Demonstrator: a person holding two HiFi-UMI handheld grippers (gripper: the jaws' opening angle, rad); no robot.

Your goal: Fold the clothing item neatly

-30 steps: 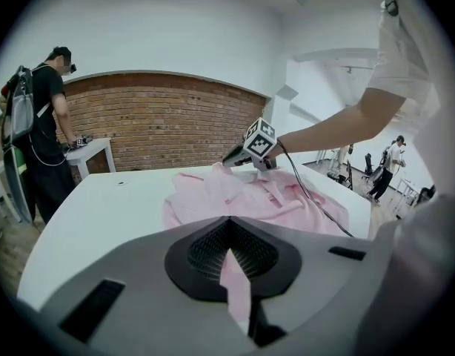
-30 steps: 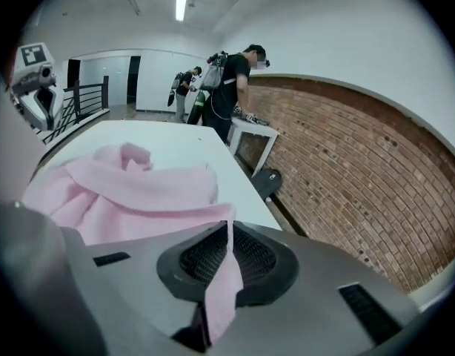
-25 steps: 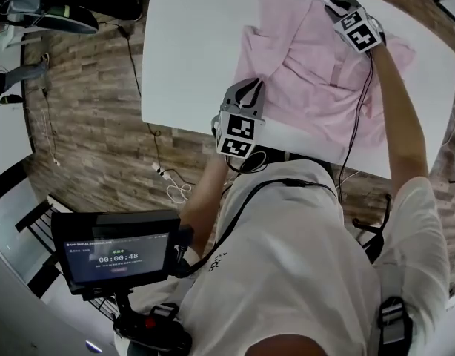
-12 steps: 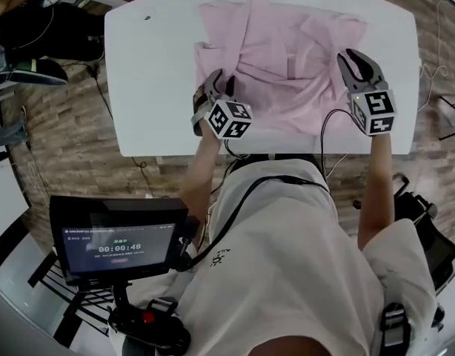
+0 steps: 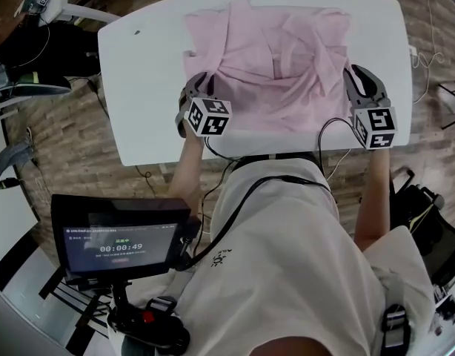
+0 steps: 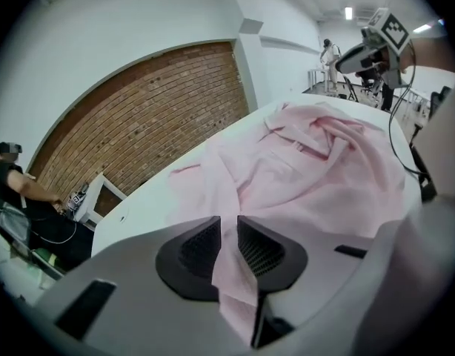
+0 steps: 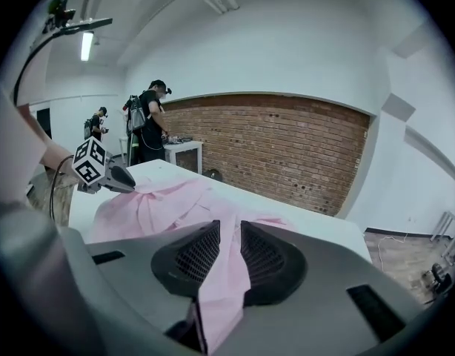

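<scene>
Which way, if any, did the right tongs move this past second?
Yes: right tongs came back from far across the table to its near edge, holding the shirt.

Shirt on the table toward its right side, screen before the table at left

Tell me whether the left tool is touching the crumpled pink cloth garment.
Touching. The left gripper view shows the left tool pinching a fold of the crumpled pink cloth garment between its jaws, which have just been closing.
</scene>
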